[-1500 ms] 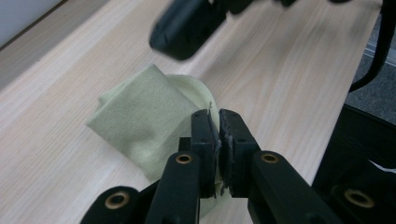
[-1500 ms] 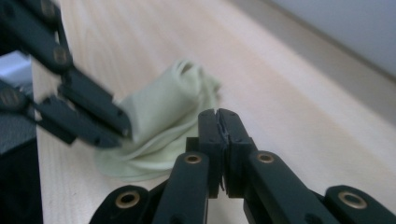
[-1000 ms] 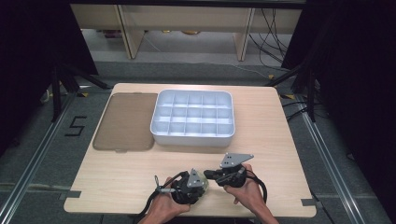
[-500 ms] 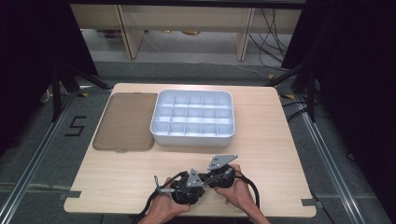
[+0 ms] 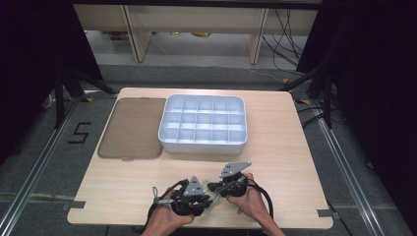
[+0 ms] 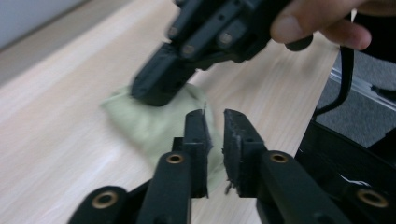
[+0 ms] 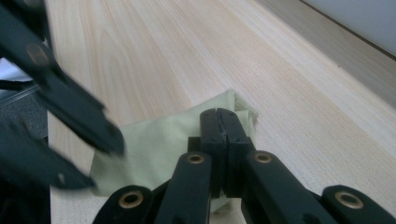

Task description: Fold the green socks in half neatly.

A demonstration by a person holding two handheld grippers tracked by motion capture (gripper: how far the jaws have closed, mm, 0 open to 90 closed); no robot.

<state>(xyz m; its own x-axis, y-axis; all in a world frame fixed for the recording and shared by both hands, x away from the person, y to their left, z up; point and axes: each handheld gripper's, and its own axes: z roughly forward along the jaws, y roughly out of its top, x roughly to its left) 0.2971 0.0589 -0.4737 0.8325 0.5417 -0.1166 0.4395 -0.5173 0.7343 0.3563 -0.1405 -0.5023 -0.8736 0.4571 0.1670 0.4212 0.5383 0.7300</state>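
Left gripper (image 6: 214, 123) jaws have just parted slightly off the cloth (image 6: 154, 123), while the right gripper (image 7: 218, 122), moved closer, pinches its corner: likely a hand-over.

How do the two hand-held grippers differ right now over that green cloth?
The right gripper has its jaws pressed together, pinching the pale green cloth; the left gripper shows a narrow gap between its jaws, which have just been opening, with nothing clamped. In the high view, the right gripper lies nearer the white tray, the left nearer the table's front edge. Both are black and two-jawed.
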